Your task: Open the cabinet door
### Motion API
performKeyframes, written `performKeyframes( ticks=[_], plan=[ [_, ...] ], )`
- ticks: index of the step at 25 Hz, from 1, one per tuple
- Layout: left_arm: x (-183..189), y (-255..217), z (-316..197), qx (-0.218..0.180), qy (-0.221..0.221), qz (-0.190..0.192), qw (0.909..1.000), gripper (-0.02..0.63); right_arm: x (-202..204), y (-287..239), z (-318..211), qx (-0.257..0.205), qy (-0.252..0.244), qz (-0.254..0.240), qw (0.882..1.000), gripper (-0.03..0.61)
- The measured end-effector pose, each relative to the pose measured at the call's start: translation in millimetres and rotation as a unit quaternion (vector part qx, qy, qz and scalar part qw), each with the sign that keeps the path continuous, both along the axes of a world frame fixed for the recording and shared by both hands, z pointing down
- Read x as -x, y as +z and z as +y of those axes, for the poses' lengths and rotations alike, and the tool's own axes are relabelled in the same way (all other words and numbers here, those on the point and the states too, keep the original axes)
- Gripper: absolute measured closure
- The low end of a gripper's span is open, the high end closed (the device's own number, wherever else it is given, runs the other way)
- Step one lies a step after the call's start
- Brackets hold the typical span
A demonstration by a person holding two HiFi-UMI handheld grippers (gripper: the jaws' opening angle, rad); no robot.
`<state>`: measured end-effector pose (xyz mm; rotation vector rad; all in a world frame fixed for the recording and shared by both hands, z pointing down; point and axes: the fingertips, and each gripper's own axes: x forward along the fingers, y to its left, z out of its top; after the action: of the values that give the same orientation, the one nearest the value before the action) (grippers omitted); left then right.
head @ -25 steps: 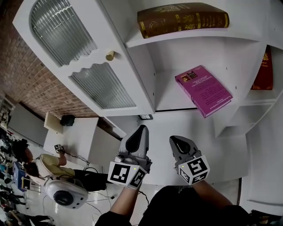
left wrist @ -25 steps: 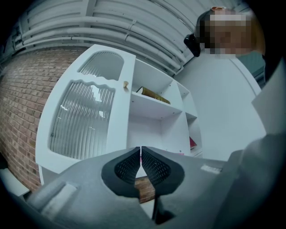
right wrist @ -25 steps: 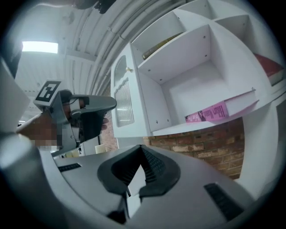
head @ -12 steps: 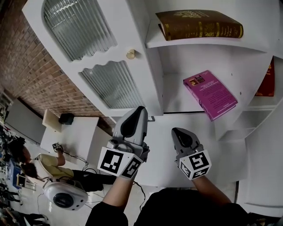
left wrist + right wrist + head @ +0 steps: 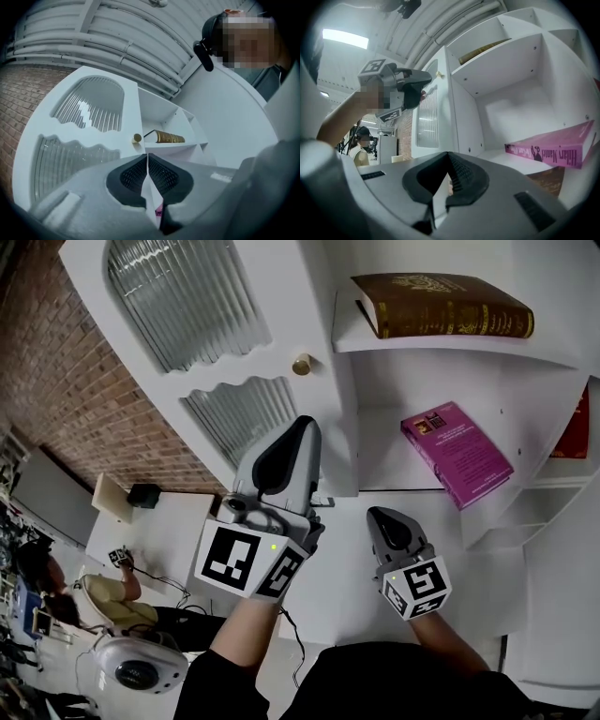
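The white cabinet door (image 5: 202, 352) has two ribbed glass panes and a small brass knob (image 5: 302, 364) near its right edge. My left gripper (image 5: 302, 424) is shut and empty, its tips just below the knob and apart from it. In the left gripper view the knob (image 5: 137, 138) sits slightly above and left of the shut gripper (image 5: 147, 155). My right gripper (image 5: 381, 514) hangs lower and to the right, shut on nothing, in front of the open shelves. From the right gripper view, the left gripper (image 5: 423, 86) shows close to the knob (image 5: 438, 74).
Right of the door, open white shelves hold a brown book (image 5: 441, 306) on top, a pink book (image 5: 457, 454) below and a red book (image 5: 586, 427) at the far right. A brick wall (image 5: 56, 399) runs left. A seated person (image 5: 103, 589) and a white desk (image 5: 155, 526) are below.
My left gripper has risen steadily toward the knob, from beside the right gripper to just under it. The right gripper moved only slightly.
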<state>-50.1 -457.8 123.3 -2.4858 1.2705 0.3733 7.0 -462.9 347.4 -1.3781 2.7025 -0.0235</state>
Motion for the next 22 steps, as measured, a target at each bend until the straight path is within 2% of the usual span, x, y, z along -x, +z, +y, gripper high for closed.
performKeyframes(
  ticks=[7,10,12,14,15,22],
  plan=[
    [1,-21,-5,-0.022,0.003,-0.004,0.9997,0.592,3,-12,-10,-0.012,0.004,-0.009,1.0,0.577],
    [4,-31,-3,-0.041,0.004,0.009,0.9991,0.587,2,-14,-14,-0.011,0.006,-0.013,1.0,0.577],
    [5,-40,-2,-0.055,-0.001,0.015,0.9984,0.547,1,-14,-16,-0.009,0.006,-0.015,1.0,0.577],
    [4,-45,-5,-0.061,-0.007,0.009,0.9981,0.466,1,-13,-17,-0.009,0.005,-0.017,1.0,0.577],
    [3,-47,-8,-0.062,-0.01,0.003,0.998,0.451,1,-13,-17,-0.009,0.004,-0.019,1.0,0.577],
    [-1,-50,-25,-0.078,-0.06,-0.039,0.9944,0.439,2,-16,-16,-0.014,0.0,-0.024,1.0,0.577]
  ],
)
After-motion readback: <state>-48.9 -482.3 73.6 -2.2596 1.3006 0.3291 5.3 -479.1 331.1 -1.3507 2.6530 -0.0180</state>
